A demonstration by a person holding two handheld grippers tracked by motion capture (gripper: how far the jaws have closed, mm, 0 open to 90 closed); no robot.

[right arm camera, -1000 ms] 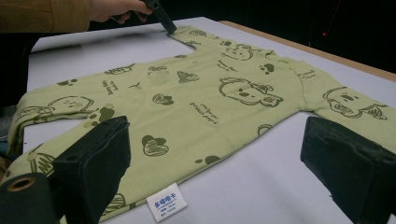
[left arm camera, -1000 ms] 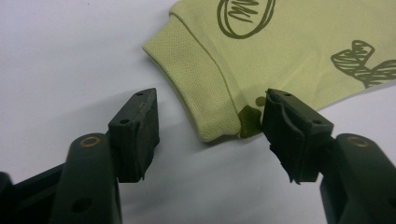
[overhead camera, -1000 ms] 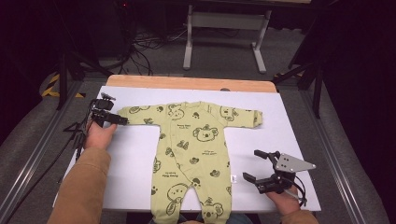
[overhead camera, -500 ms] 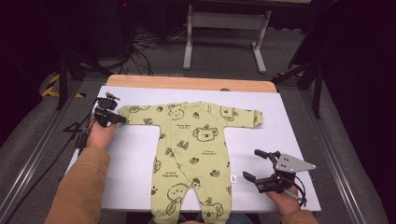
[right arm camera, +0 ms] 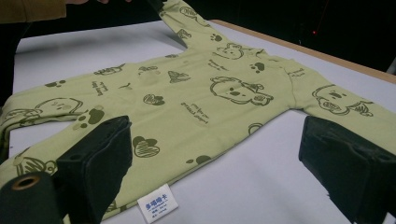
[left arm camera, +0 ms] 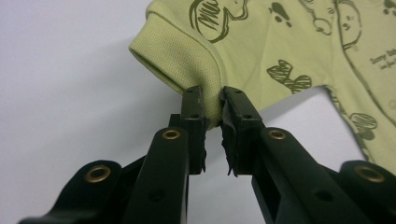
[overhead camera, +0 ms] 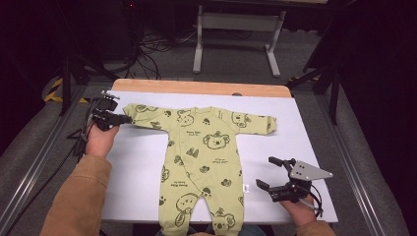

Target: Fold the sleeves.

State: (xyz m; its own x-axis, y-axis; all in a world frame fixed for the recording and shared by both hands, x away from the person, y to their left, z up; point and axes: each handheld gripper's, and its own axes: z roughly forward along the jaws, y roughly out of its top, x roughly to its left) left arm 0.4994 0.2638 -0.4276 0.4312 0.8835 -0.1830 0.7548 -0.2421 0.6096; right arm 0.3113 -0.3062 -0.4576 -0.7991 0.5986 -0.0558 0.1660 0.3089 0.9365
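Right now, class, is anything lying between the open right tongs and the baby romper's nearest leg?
Nothing visible does. The right tongs stand open over bare white table beside the romper; a small white label at its edge lies flat.

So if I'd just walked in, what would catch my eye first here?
Most likely the yellow-green baby romper with koala prints, spread flat across the middle of the white table. Next, the left gripper at the table's left side, its fingers pinching the cuff of one sleeve. The right gripper sits open near the front right, beside the romper's leg and its small white label.
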